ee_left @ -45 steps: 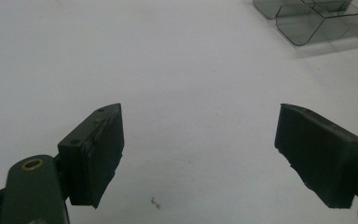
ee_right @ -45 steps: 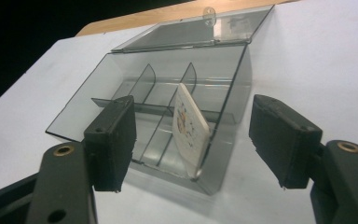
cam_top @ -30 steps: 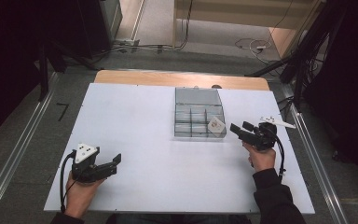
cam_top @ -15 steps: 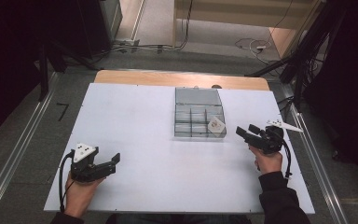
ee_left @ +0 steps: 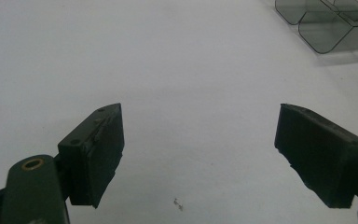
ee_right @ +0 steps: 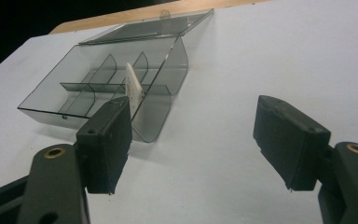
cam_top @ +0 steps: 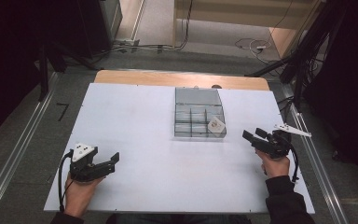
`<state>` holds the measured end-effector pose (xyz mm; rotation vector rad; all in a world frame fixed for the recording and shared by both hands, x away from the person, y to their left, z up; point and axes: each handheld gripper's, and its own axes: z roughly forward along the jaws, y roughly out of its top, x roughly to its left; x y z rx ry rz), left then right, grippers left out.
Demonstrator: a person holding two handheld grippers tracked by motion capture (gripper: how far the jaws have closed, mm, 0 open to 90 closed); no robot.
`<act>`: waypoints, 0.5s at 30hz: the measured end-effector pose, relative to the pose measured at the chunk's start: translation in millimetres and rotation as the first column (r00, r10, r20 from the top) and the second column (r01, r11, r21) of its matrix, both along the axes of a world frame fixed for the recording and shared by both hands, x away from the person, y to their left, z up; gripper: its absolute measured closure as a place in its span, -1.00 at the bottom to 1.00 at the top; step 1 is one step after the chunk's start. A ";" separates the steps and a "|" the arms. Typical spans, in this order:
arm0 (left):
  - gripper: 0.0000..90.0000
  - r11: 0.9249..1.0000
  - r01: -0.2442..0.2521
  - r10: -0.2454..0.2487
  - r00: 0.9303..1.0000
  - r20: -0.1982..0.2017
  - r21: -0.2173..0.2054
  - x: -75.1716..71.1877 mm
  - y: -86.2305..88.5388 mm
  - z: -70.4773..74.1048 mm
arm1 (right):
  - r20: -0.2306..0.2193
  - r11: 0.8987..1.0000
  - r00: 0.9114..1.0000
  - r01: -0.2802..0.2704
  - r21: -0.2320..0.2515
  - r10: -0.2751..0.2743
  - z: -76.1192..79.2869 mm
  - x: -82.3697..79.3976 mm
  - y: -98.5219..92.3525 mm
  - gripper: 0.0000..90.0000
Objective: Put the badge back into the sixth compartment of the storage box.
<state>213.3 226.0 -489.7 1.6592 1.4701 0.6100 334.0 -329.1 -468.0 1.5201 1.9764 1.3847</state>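
Observation:
A clear grey compartment box (cam_top: 198, 116) with its lid folded back stands on the white table (cam_top: 144, 112), a little right of centre. A small white square piece (cam_top: 216, 125) leans in the box's front right compartment, also seen standing on edge (ee_right: 134, 88) in the right gripper view. My right gripper (cam_top: 254, 135) hovers to the right of the box, open, with nothing between its jaws. My left gripper (cam_top: 115, 159) rests near the front left of the table, open and empty, pointing right over bare tabletop (ee_left: 191, 84).
A wooden strip (cam_top: 182, 77) edges the table's far side. Metal rails (cam_top: 9, 172) run along both sides of the table. Cables lie on the floor (cam_top: 251, 44) behind. The box corner (ee_left: 326, 23) shows at the top right of the left gripper view.
My right gripper has drawn away from the box, toward the right and slightly nearer the front edge. The left gripper has stayed put.

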 end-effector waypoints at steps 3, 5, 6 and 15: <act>-0.64 1.000 -0.003 0.003 1.000 -0.002 0.003 0.7 0.9 -0.4 | 0.006 1.000 1.000 0.005 -0.005 -0.005 0.0 -3.0 -3.6 -0.41; -0.64 1.000 -0.005 0.005 1.000 -0.003 0.004 1.2 1.2 -0.8 | 0.004 1.000 1.000 0.006 -0.013 -0.006 0.1 -5.0 -5.1 -0.42; -0.64 1.000 -0.005 0.005 1.000 -0.004 0.006 1.3 1.5 -1.0 | 0.005 1.000 1.000 0.007 -0.018 -0.007 -0.2 -6.0 -5.8 -0.42; -0.64 1.000 -0.017 0.017 1.000 -0.003 0.002 1.2 2.1 -0.8 | -0.001 0.999 1.000 0.020 -0.046 -0.020 -3.4 -14.3 -10.9 -0.42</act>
